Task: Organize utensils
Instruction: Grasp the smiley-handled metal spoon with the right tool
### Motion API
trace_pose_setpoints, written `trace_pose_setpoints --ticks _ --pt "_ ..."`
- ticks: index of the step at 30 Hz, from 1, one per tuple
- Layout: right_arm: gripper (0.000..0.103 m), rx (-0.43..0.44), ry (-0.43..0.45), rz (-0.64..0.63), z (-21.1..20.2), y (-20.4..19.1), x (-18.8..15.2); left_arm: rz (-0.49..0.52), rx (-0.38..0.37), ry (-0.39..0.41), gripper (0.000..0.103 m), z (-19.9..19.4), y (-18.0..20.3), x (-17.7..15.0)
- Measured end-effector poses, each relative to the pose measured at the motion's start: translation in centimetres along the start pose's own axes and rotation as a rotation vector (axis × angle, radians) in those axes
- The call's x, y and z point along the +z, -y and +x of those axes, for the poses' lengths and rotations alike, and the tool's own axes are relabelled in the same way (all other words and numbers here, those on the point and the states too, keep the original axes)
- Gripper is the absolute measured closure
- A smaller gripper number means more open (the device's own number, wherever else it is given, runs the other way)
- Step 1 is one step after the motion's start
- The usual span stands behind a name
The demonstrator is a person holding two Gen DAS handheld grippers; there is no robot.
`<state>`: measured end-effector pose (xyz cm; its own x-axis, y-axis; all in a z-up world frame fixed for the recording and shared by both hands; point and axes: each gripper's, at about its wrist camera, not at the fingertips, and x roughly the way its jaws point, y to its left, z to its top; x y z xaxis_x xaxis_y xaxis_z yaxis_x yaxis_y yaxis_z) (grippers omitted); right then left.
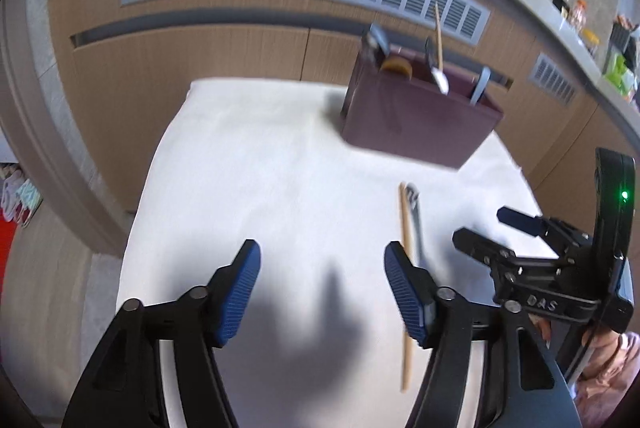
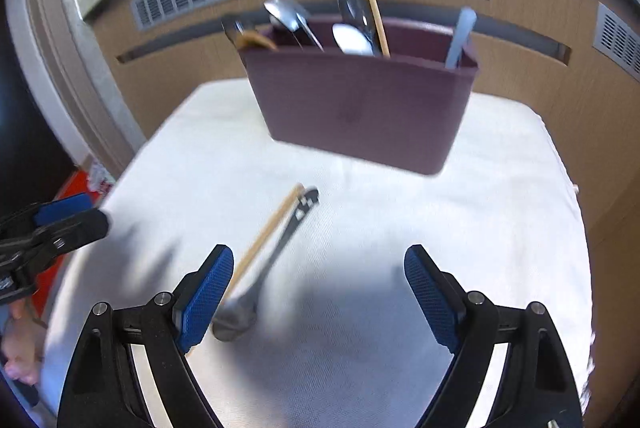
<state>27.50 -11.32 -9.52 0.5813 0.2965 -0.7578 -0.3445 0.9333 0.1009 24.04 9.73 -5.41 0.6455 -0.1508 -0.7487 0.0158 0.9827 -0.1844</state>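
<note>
Now both grippers, left [image 1: 322,286] and right [image 2: 319,294], fingers apart, empty; seemingly 1 chopstick [image 2: 266,234] below.

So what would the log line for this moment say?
left gripper: open, empty | right gripper: open, empty | chopstick, spoon: on cloth | holder: part-filled

Maroon utensil holder [image 2: 360,108] upright with spoons and a chopstick; loose chopstick [image 2: 266,232] beside metal spoon [image 2: 260,280] on white cloth
</note>
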Motion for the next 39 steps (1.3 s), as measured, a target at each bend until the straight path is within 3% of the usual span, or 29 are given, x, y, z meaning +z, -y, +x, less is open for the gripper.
trace_pose_setpoints --ticks 4,9,12,21,34,38,39 --pt "0.018 -0.052 -0.032 -0.059 1.0 -1.0 -1.1 -0.023 0.012 -0.03 0.036 0.4 -1.0 -1.4" --pt "0.045 -0.016 -0.094 -0.023 2.4 -1.3 -1.4 -0.062 0.008 -0.056 0.036 1.1 -1.9 -2.0" --pt "0.054 -0.043 -0.091 -0.029 3.1 -1.8 -1.0 -0.065 0.003 -0.062 0.036 1.1 -2.1 -2.3" --pt "0.064 -0.074 -0.114 -0.133 4.4 -4.4 0.4 -0.042 0.008 -0.081 0.035 1.0 -1.6 -2.7" --pt "0.061 -0.187 -0.115 -0.185 -0.4 0.8 -3.1 0.034 -0.015 -0.124 0.034 2.0 1.3 -2.9" --pt "0.033 -0.138 -0.053 -0.16 -3.2 1.9 -4.4 0.047 -0.014 -0.139 0.034 2.3 2.0 -3.0" --pt "0.032 -0.125 -0.034 -0.145 -3.8 2.1 -4.7 0.049 -0.016 -0.14 0.034 2.3 2.2 -3.1"
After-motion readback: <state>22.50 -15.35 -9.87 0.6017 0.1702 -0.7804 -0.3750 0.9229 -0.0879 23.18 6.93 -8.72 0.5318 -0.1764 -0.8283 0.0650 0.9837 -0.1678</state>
